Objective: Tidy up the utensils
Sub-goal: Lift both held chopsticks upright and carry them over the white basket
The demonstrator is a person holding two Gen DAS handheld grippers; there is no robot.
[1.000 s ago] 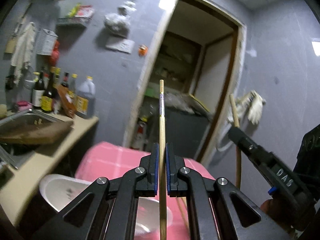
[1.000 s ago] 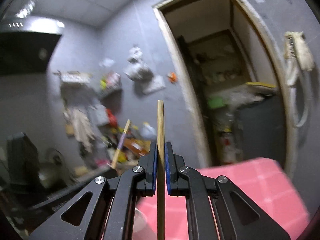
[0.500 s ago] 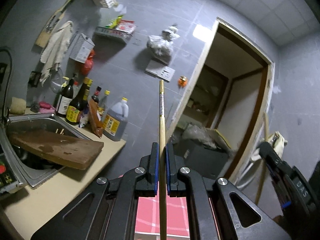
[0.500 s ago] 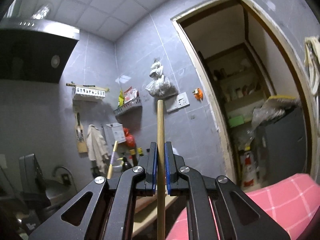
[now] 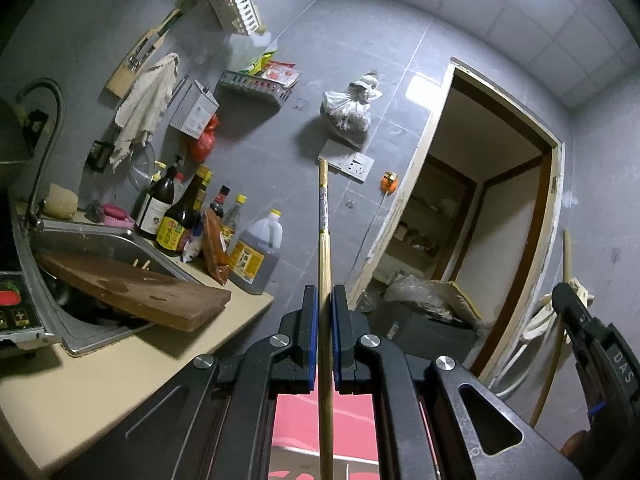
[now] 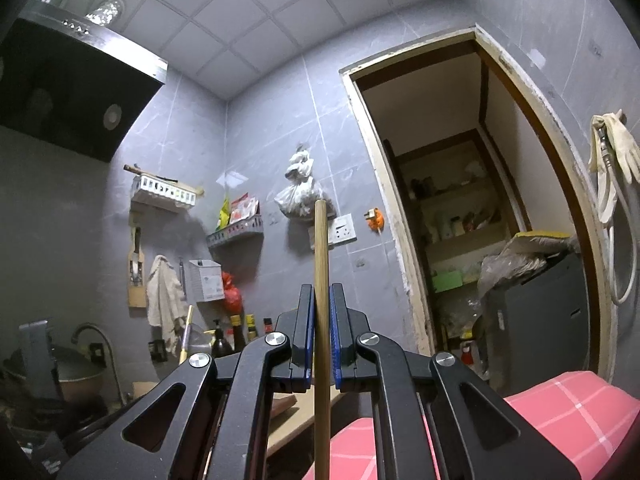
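Note:
My left gripper [image 5: 324, 300] is shut on a bamboo chopstick [image 5: 324, 240] that stands upright between its blue pads and points up at the grey tiled wall. My right gripper [image 6: 322, 300] is shut on a second chopstick [image 6: 321, 264], also upright. The right gripper also shows at the right edge of the left wrist view [image 5: 592, 344], with its chopstick [image 5: 566, 252] above it. The left chopstick's tip shows small in the right wrist view [image 6: 186, 332]. A white utensil rack [image 5: 234, 0] and a grey holder box [image 5: 196, 110] hang on the wall, up and left.
A steel sink [image 5: 100, 248] with a wooden cutting board [image 5: 136, 292] across it lies left, with sauce bottles [image 5: 176, 216] behind. A pink checked cloth [image 6: 568, 408] lies below. An open pantry doorway [image 6: 472, 216] is on the right. A range hood [image 6: 68, 80] hangs upper left.
Both grippers have tilted and risen, each keeping its chopstick. The white bowl and most of the pink cloth have dropped out of view, and the wall racks and ceiling have come into view.

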